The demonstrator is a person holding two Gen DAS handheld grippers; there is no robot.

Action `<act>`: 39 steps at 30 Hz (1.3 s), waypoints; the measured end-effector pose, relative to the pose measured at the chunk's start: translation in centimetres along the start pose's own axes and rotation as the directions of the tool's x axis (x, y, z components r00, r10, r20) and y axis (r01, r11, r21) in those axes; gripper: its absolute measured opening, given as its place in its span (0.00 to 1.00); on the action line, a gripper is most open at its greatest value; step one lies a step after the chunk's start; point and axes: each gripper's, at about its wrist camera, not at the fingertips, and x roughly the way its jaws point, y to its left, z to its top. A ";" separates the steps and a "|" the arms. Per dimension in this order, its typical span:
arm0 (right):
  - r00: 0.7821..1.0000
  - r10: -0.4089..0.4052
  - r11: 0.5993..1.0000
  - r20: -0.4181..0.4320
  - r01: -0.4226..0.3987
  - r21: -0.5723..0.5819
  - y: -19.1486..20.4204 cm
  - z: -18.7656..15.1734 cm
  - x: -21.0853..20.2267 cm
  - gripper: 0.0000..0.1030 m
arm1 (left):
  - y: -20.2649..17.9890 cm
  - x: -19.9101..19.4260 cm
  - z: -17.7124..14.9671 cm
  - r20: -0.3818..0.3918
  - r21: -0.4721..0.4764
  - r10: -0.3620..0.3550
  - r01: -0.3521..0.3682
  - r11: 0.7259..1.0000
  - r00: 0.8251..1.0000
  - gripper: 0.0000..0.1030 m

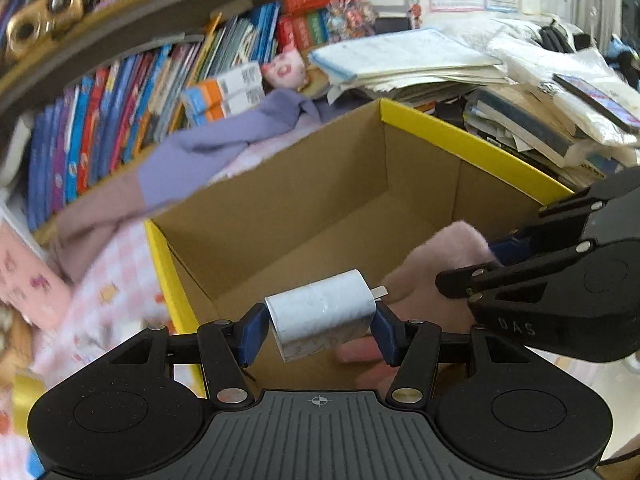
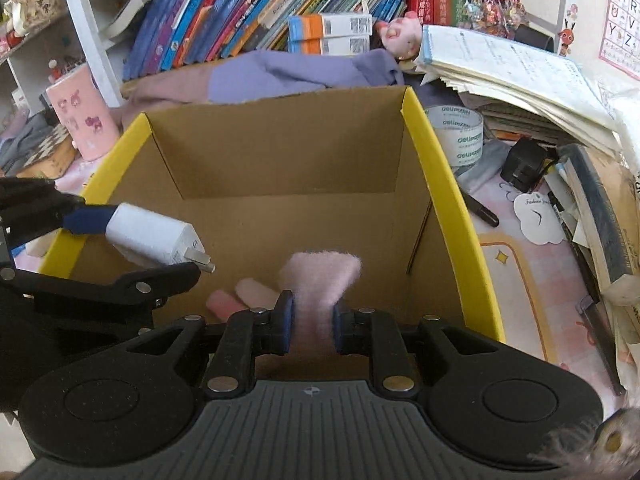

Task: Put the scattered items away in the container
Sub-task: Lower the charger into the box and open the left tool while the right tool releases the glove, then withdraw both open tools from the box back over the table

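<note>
Seemingly clamped, left tool (image 1: pixel 320 326) holds a charger (image 1: pixel 322 314); right tool (image 2: pixel 313 322) pinches half-hidden pink fabric (image 2: pixel 320 276).

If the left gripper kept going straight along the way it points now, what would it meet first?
Probably the bare floor of the cardboard box. The left gripper, shut on the white charger, points down into the box; nothing lies ahead of it, though depth is unclear.

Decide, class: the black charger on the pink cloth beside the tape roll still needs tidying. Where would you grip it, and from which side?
Grip the black charger across its two flat side faces, coming down from above. Its body is a squat block, free on top, while the tape roll and books crowd its sides, so I judge a top approach safest.
</note>
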 end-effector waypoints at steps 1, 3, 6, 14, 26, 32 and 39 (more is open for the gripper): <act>1.000 0.001 1.000 -0.005 -0.001 -0.003 0.0 0.0 0.2 0.19 | 0.1 0.2 0.0 -0.008 -0.014 -0.004 0.004 1.000 1.000 0.54; 1.000 -0.003 1.000 -0.015 0.003 -0.012 0.1 0.0 0.5 0.20 | 0.1 0.5 -0.1 -0.011 -0.026 -0.003 0.003 1.000 1.000 0.54; 1.000 -0.006 1.000 -0.023 0.005 -0.021 0.0 0.0 0.9 0.21 | -0.2 0.6 -0.1 -0.013 -0.023 0.011 -0.011 1.000 1.000 0.54; 1.000 -0.022 1.000 -0.019 0.022 -0.007 -0.3 0.2 1.0 0.30 | -0.7 0.2 -0.2 -0.005 -0.029 0.083 -0.083 0.996 0.997 0.64; 0.989 -0.054 0.998 0.137 0.051 0.023 0.1 -0.4 -3.3 0.43 | -0.8 -4.2 -1.1 0.114 -0.114 0.127 -0.114 0.987 0.985 0.78; 0.972 -0.099 0.995 0.214 0.095 0.026 1.1 -1.4 -5.9 0.51 | -0.9 -7.2 -2.3 0.188 -0.142 0.116 -0.090 0.986 0.975 0.85; 0.957 -0.150 0.989 0.249 0.143 0.044 2.5 -3.1 -8.3 0.56 | -0.3 -9.4 -4.3 0.226 -0.172 0.106 -0.068 0.983 0.968 0.88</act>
